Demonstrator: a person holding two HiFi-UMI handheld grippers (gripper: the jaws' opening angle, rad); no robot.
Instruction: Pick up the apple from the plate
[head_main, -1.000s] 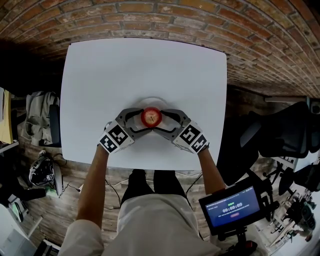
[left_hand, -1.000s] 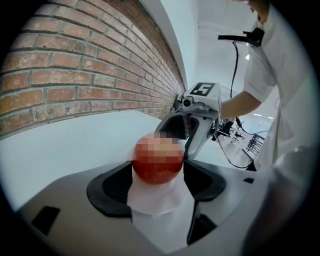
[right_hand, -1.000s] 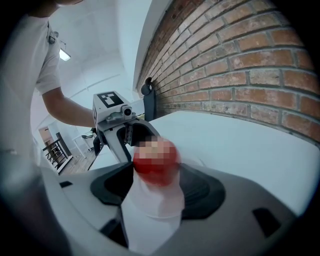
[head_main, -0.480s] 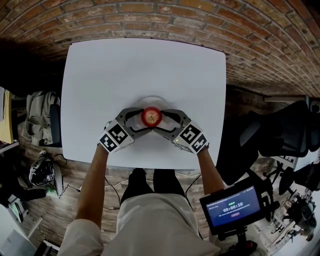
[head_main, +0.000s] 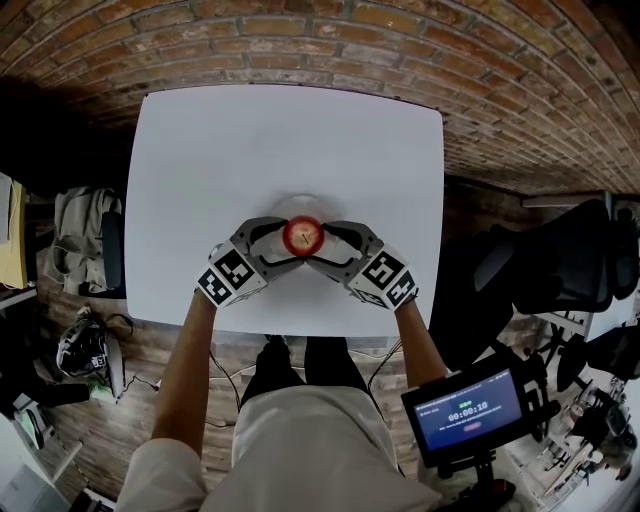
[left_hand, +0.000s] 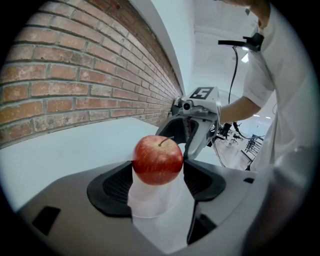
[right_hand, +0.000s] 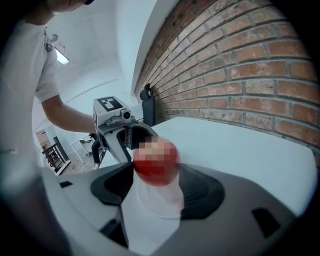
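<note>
Left gripper (left_hand: 158, 172) and right gripper (right_hand: 156, 175) are both pinching apple (head_main: 303, 235) at plate (head_main: 300, 203), near tabletop's (head_main: 290, 140) front edge.

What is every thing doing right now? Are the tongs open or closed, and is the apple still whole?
apple: whole, stem up, pinched between both tongs.
left tongs: closed on the apple.
right tongs: closed on the apple.
plate: right way up on the table, under the apple.
screen: switched on, lit blue.
</note>
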